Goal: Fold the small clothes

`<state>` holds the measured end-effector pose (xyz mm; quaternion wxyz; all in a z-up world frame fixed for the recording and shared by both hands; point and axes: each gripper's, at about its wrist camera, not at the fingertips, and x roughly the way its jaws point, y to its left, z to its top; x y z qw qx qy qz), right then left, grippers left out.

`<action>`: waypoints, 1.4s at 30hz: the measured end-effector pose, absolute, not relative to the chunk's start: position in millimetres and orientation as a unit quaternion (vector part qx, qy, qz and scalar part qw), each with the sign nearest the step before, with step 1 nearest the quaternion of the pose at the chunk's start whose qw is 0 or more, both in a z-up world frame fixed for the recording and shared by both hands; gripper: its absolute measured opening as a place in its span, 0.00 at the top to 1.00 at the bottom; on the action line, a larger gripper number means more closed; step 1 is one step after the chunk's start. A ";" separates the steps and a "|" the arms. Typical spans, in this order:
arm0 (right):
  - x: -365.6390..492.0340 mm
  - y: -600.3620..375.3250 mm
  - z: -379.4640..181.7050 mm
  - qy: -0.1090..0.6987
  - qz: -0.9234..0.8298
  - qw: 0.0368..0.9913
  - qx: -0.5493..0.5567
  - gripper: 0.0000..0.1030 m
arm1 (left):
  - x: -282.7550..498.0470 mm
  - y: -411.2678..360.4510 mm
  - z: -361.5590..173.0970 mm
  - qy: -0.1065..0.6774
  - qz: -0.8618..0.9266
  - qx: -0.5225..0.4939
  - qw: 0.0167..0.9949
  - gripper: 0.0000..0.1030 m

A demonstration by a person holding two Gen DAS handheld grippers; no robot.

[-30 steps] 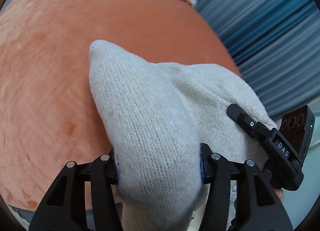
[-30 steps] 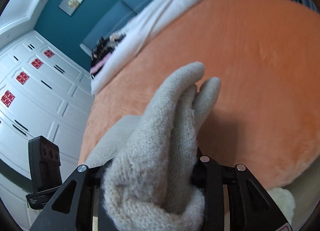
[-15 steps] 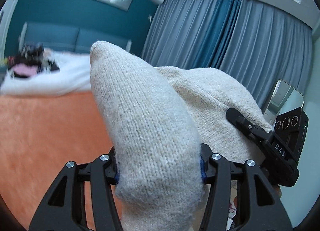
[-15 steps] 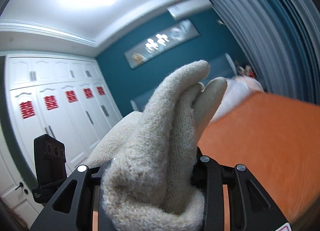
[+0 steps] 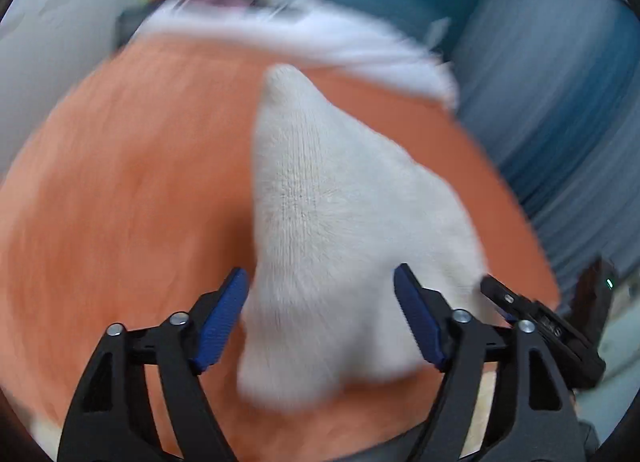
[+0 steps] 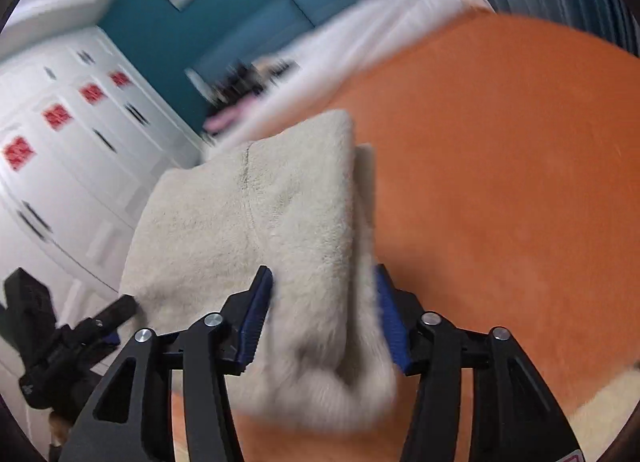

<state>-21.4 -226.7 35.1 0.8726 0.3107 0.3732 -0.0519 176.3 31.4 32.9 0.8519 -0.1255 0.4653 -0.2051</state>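
Both tongs are letting go of the cream knitted garment over the orange blanket. In the left wrist view the left tongs are opening: their blue pads stand clear on either side of the garment's pointed corner, which lies between them without being pressed. In the right wrist view the right tongs are opening too; the folded edge of the garment sits between the pads, and through the blur it cannot be told for sure whether they touch the cloth. The garment lies folded on the orange blanket, nearer the white wardrobe side. Beyond the blanket's far edge lies white bedding, with blue curtains to its right.
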 end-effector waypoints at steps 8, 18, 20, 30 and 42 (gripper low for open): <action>-66.9 -245.2 -25.0 0.414 -0.066 0.839 0.347 0.40 | 150.6 66.4 -24.3 0.476 -0.173 -0.215 0.835 0.16; 3.2 -209.5 -71.7 0.465 0.006 0.778 0.423 0.21 | 198.2 84.3 -78.1 0.506 -0.136 -0.298 0.797 0.12; 16.1 -200.2 -82.7 0.477 0.003 0.768 0.428 0.25 | 207.7 86.1 -95.8 0.536 -0.127 -0.317 0.772 0.43; 49.4 -207.5 10.8 0.439 0.030 0.862 0.251 0.62 | 182.3 54.4 -74.3 0.536 -0.159 -0.258 0.788 0.70; 31.8 -240.0 -45.8 0.464 -0.014 0.804 0.371 0.37 | 179.4 43.4 -95.1 0.548 -0.122 -0.163 0.811 0.39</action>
